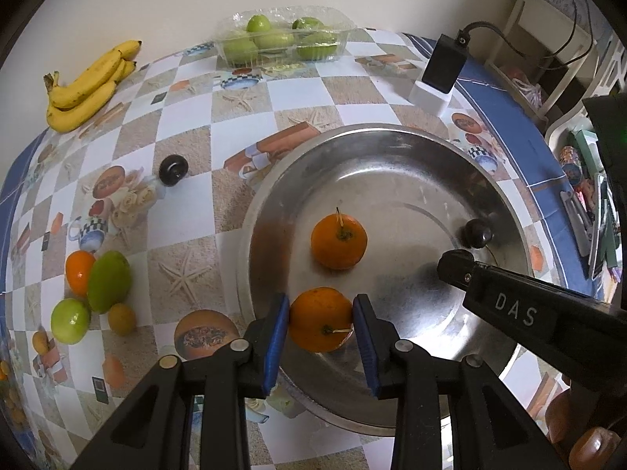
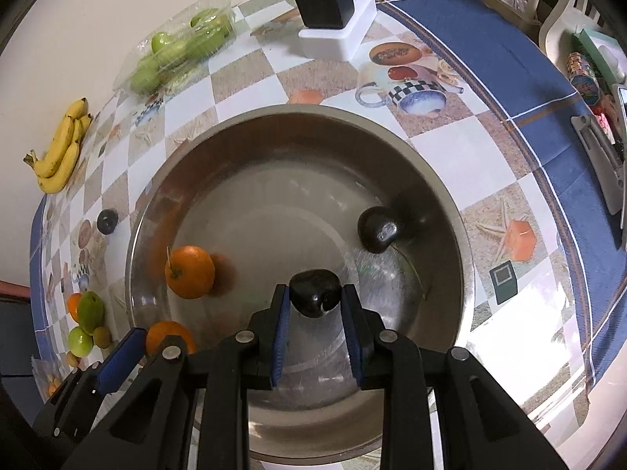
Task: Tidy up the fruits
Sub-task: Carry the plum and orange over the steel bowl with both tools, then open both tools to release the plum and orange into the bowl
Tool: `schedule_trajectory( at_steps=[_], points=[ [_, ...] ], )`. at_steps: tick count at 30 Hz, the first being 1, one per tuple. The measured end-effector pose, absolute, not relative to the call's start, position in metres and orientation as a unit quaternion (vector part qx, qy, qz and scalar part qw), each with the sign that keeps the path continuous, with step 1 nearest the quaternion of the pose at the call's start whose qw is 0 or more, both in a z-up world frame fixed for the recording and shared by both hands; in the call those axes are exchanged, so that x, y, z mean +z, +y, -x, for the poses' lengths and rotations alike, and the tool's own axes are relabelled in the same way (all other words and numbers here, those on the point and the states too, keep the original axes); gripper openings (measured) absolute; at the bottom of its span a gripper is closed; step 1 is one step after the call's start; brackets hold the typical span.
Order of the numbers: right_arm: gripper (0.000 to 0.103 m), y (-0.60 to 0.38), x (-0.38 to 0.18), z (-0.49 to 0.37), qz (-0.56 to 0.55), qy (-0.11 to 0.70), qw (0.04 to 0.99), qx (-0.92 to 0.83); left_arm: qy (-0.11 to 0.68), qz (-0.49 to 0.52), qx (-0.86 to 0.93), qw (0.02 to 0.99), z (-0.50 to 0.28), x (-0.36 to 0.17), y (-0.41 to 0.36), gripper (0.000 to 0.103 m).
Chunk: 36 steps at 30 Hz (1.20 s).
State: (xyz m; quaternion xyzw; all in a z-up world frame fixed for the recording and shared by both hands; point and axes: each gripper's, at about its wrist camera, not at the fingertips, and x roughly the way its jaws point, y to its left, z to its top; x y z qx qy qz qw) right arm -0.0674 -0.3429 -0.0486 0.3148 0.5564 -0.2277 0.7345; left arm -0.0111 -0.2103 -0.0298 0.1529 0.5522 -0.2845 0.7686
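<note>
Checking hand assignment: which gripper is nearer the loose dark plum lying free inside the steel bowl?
Right. The right gripper, holding another plum, sits just short of the loose dark plum; the left gripper, shut on an orange, is across the round steel bowl.

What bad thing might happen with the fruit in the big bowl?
1. The orange in the left gripper sits near the bowl rim, so if dropped it might roll out onto the table.
2. The round, shiny plum could slip from the right gripper.
3. Both grippers are close together and might bump.
</note>
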Motion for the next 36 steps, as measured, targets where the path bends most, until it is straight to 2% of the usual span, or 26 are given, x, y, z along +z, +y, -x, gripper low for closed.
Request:
schedule_trajectory(
  at_steps=[11, 14, 15, 18, 34, 35, 36],
  points=[
    [0.028, -0.341, -0.051, 0.064, -0.309, 0.566, 0.729, -0.23, 0.556, -0.156, -0.289, 0.763, 0.011, -0.033, -0.212, 0.039],
    [0.029, -0.339, -0.054, 0.063, -0.308, 0.571, 0.726, -0.227, 0.554, -0.157, -0.292, 0.764, 0.012, -0.031, -0.212, 0.049],
    [0.029, -0.339, -0.055, 0.061, -0.308, 0.572, 0.726, -0.227, 0.554, -0.156, -0.292, 0.764, 0.012, -0.031, -0.212, 0.049],
    [0.045, -0.338, -0.054, 0.06, -0.305, 0.571, 0.727, -0.228, 0.552, -0.154, -0.293, 0.765, 0.012, -0.029, -0.211, 0.049],
    [0.045, -0.335, -0.039, 0.063, -0.296, 0.552, 0.743, -0.235, 0.559, -0.105, -0.224, 0.792, -0.017, -0.024, -0.173, 0.05],
    [0.045, -0.334, -0.039, 0.062, -0.295, 0.553, 0.743, -0.235, 0.559, -0.104, -0.215, 0.794, -0.021, -0.023, -0.17, 0.051],
    [0.045, -0.333, -0.039, 0.062, -0.293, 0.553, 0.744, -0.234, 0.558, -0.102, -0.206, 0.797, -0.024, -0.023, -0.166, 0.057]
  ],
)
